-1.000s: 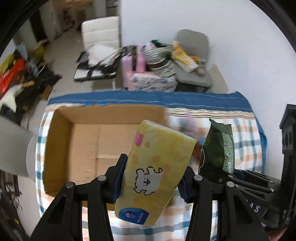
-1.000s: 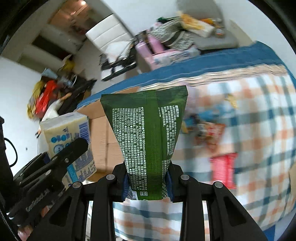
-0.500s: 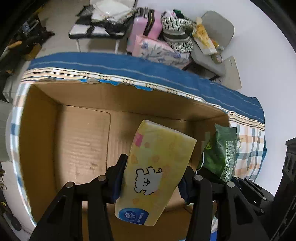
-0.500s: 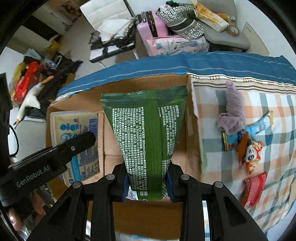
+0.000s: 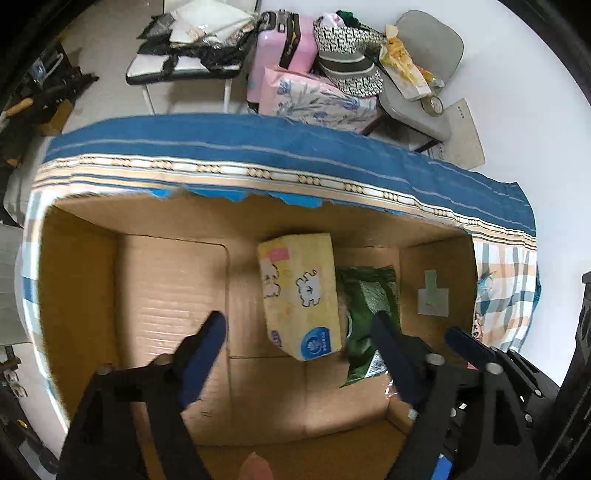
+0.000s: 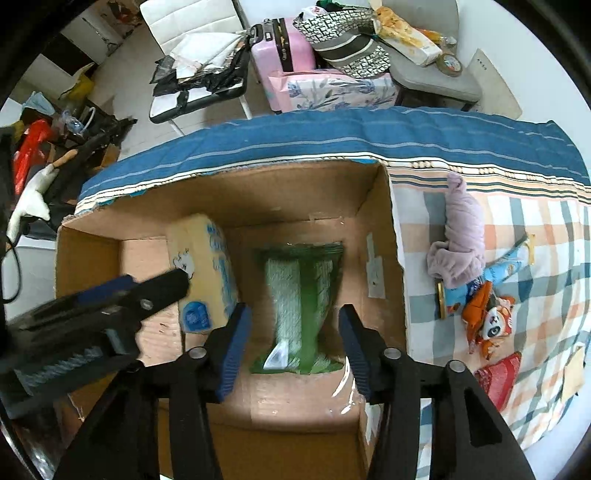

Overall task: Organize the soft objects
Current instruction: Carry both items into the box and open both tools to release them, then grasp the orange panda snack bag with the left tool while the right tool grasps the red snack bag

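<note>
Inside the cardboard box [image 5: 74, 295], right under your hands, both grippers point down at the floor of the carton. Your left gripper [image 5: 299, 343] has its jaws opening, spread wide, and nothing is pressed between its blue pads; the yellow tissue pack [image 5: 299, 295] lies beyond the tips, loose, tilted with its blue-labelled end toward you. Your right gripper [image 6: 293, 332] is opening too, its pads clear of the green snack bag [image 6: 301, 295], which sits in the gap between them, blurred and lying lengthwise on the box floor.

The two items lie side by side in the right half of the box, the tissue pack just left of the green bag; whether they touch you cannot tell from either view. The left half of the box floor is bare cardboard.

Past the box's right wall, on the checked tablecloth [image 6: 554, 258], lie a lilac cloth bundle [image 6: 461, 240], a blue wrapper, an orange plush toy [image 6: 487, 321] and a red packet [image 6: 496, 376], all well apart from the box's contents.

Farther off, beyond the blue edge of the cloth, stand a pink suitcase [image 6: 284, 48], a floral pink bag, a grey chair piled with things, and a white chair [image 6: 192, 18].
</note>
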A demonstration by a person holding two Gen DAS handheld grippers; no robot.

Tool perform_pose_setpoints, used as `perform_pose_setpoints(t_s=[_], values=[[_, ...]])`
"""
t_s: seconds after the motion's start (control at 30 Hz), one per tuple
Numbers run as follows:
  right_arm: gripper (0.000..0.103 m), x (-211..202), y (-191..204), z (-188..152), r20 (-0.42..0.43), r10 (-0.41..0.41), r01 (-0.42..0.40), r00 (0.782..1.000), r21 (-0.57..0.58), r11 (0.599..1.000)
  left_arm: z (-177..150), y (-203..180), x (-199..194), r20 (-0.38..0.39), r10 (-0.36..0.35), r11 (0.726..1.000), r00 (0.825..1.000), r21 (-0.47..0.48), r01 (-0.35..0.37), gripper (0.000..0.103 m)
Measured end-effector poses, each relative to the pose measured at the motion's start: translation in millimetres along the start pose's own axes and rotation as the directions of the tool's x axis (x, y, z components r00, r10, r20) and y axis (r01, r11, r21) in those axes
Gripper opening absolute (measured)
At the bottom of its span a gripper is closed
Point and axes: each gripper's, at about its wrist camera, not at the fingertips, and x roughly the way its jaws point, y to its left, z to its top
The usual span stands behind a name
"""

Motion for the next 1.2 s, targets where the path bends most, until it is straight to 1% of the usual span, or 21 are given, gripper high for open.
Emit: perform_pose_setpoints(t_s=[0.03,0.07,0.1,0.13,0.17,0.23,0.3,0.53,0.63,0.77,0.9,1.0,1.07,1.1,1.13,1.2], values=[[0.062,-1,-1,-2,0.000,-0.003,0.003,1.000,0.008,1.000,-1,1,-3,0.008,0.015,1.000,1.000,0.007,-0.015,0.087],[0.064,-2,-1,-4,0.000,-0.009,0.009,1.000,0.011,1.000,-3,2,-5,0.017,0.027,1.000,0.999,0.013,-0.027,0.091],[0.071,-2,-1,-6,-0.001,-0.017,0.017,1.000,0.009,1.000,-6,3,-8,0.029,0.042,0.999,0.999,0.021,-0.042,0.094],[0.078,-3,-1,-8,0.000,-0.024,0.024,1.000,0.006,1.000,-9,3,-11,0.041,0.055,0.998,0.998,0.028,-0.056,0.094],[0.082,-4,-1,-11,0.003,-0.030,0.030,1.000,0.005,1.000,-13,5,-13,0.052,0.064,0.997,0.997,0.031,-0.066,0.094],[0.094,-6,0,-17,0.002,-0.033,0.033,0.999,0.000,0.999,-21,7,-18,0.069,0.083,0.996,0.994,0.038,-0.085,0.094],[0.097,-9,-1,-24,0.007,-0.031,0.031,1.000,-0.001,1.000,-31,9,-23,0.084,0.093,0.994,0.992,0.040,-0.097,0.094],[0.099,-24,6,-58,0.034,-0.062,0.063,0.997,-0.034,0.997,-71,11,-46,0.143,0.141,0.988,0.980,0.049,-0.150,0.094],[0.099,-38,8,-76,0.067,-0.072,0.076,0.995,-0.054,0.996,-88,12,-61,0.173,0.156,0.986,0.973,0.037,-0.165,0.094],[0.099,-59,10,-92,0.106,-0.058,0.066,0.993,-0.071,0.995,-108,10,-79,0.212,0.179,0.981,0.961,0.035,-0.190,0.094],[0.099,-81,10,-107,0.141,-0.030,0.043,0.990,-0.090,0.995,-127,2,-98,0.240,0.177,0.983,0.954,0.012,-0.185,0.094],[0.099,-97,4,-117,0.154,0.018,-0.004,0.988,-0.091,0.996,-136,-10,-112,0.271,0.182,0.981,0.945,0.006,-0.191,0.094],[0.099,-110,-7,-125,0.167,0.052,-0.038,0.985,-0.084,0.996,-142,-25,-119,0.290,0.192,0.979,0.938,0.014,-0.204,0.094],[0.099,-115,-14,-128,0.175,0.061,-0.048,0.983,-0.076,0.996,-144,-36,-121,0.303,0.207,0.973,0.930,0.031,-0.227,0.094],[0.099,-120,-23,-131,0.183,0.067,-0.057,0.981,-0.064,0.996,-147,-51,-123,0.323,0.230,0.964,0.918,0.054,-0.260,0.094],[0.099,-129,-49,-137,0.196,0.073,-0.071,0.978,-0.017,0.997,-151,-85,-120,0.356,0.245,0.947,0.902,0.111,-0.302,0.094]])
